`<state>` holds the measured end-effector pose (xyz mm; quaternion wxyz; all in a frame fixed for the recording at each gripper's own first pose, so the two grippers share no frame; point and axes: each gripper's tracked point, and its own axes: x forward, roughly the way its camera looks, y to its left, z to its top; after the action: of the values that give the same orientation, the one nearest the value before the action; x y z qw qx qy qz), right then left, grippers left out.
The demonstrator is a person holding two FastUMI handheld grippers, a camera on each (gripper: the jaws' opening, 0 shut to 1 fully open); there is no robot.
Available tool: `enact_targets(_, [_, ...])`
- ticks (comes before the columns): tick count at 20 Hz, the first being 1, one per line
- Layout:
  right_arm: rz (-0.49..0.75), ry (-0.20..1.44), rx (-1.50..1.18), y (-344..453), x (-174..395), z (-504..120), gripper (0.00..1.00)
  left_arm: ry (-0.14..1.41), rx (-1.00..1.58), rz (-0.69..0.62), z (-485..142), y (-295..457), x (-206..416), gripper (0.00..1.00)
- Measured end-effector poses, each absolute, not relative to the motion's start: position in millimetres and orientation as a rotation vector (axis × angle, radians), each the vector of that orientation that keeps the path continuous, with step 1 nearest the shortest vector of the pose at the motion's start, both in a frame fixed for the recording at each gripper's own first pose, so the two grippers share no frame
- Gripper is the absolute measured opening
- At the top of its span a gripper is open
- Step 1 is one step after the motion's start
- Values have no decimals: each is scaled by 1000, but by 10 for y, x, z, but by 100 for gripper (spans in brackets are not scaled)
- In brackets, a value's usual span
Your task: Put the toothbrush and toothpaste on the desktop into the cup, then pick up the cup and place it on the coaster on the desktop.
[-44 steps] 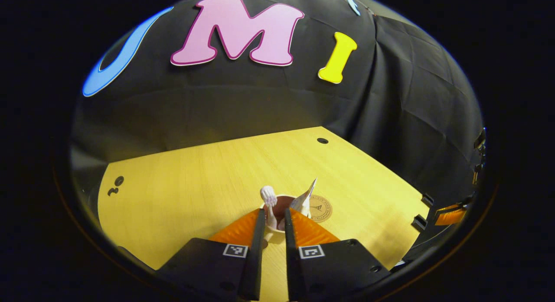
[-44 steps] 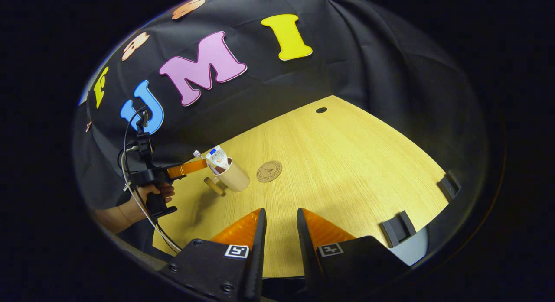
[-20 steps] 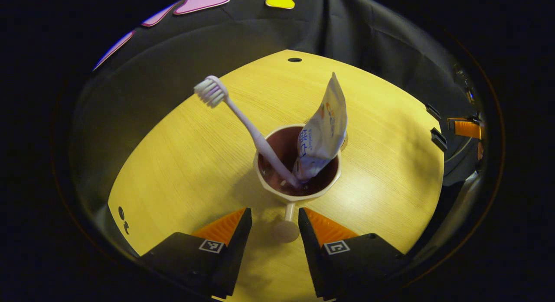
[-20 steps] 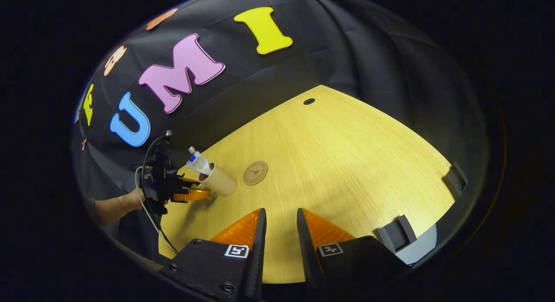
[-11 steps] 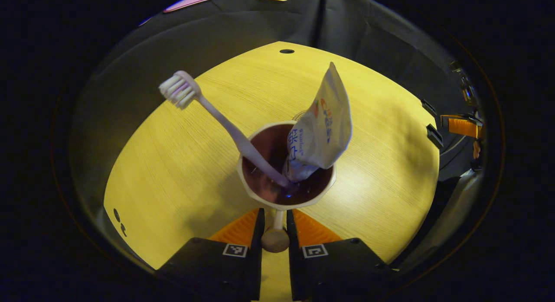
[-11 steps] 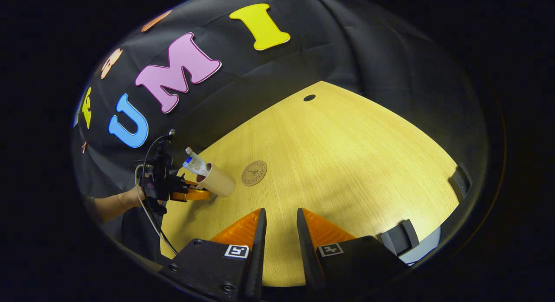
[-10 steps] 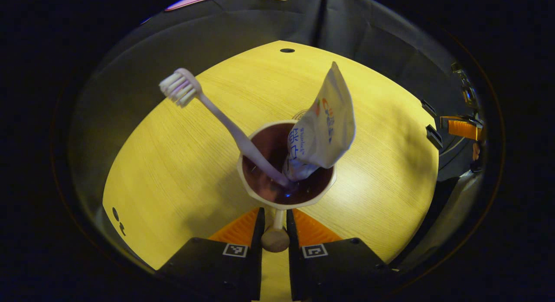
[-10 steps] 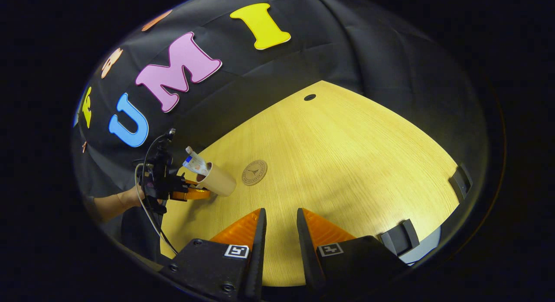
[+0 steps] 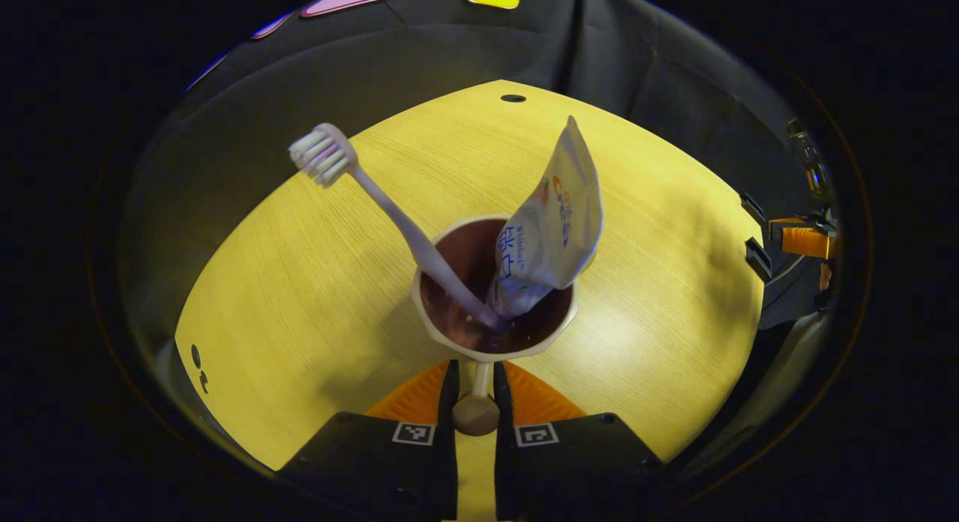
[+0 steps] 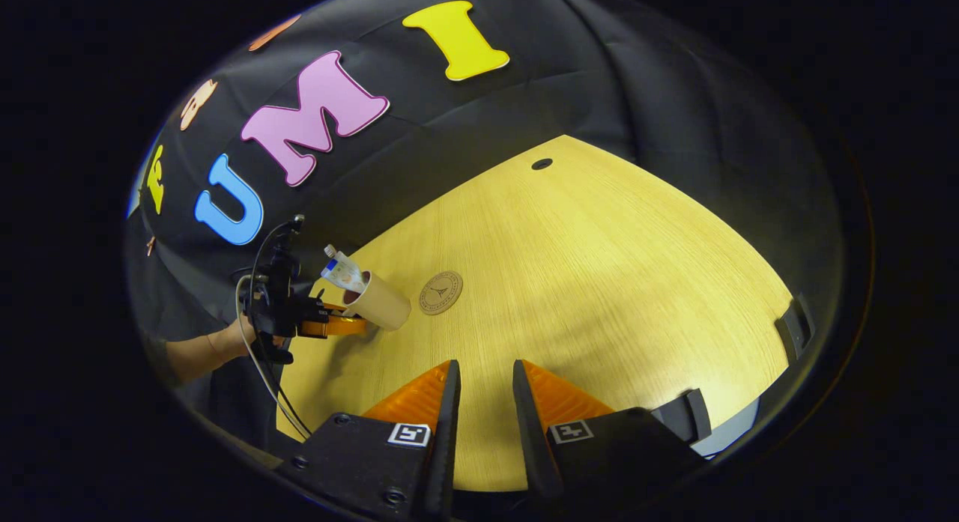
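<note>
A second ago the left gripper stood with its fingers apart on either side of the cup's handle; now both fingers are pressed on that handle, so the cup is held, and the shadow spread under it suggests it may already be leaving the desk, though I cannot tell for sure; I judge the loading step finished and the carry to the coaster the step in hand. In the left gripper view the toothbrush leans out of the cup toward 10 o'clock, bristles up, and the toothpaste stands in it leaning toward 1 o'clock; the cup's dark inside is plain here, but the coaster lies hidden behind the cup and tube. The right gripper view supplies that: the coaster lies flat on the desk just beside the cup at about 3 o'clock from it, apart from it and bare; the cup looks tipped toward the hand holding the left gripper, so the contents could slide on the way. The right gripper hangs over the near desk edge at 6 o'clock, its fingers a narrow gap apart and holding nothing.
</note>
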<state>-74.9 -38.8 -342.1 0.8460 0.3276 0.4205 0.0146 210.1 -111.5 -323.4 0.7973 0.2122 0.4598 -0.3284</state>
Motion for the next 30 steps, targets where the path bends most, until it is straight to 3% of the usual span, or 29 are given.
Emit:
enact_targets(10, [128, 927, 678, -647, -575, -3589, 43, 940, 409, -616, -3138, -1330, 2103, 23])
enact_targets(11, [139, 932, 675, -661, -557, -3618, 43, 940, 397, -605, -3114, -1348, 2126, 27])
enact_targets(12, [149, 936, 675, -683, -538, -3638, 43, 938, 380, -591, -3086, -1369, 2140, 23])
enact_targets(16, [184, 951, 664, -765, -521, -3678, 43, 909, 332, -567, -3026, -1465, 2159, 21])
enact_targets(30, [151, 935, 690, -1068, -535, -3691, 43, 891, 376, -670, -2998, -2135, 2125, 22])
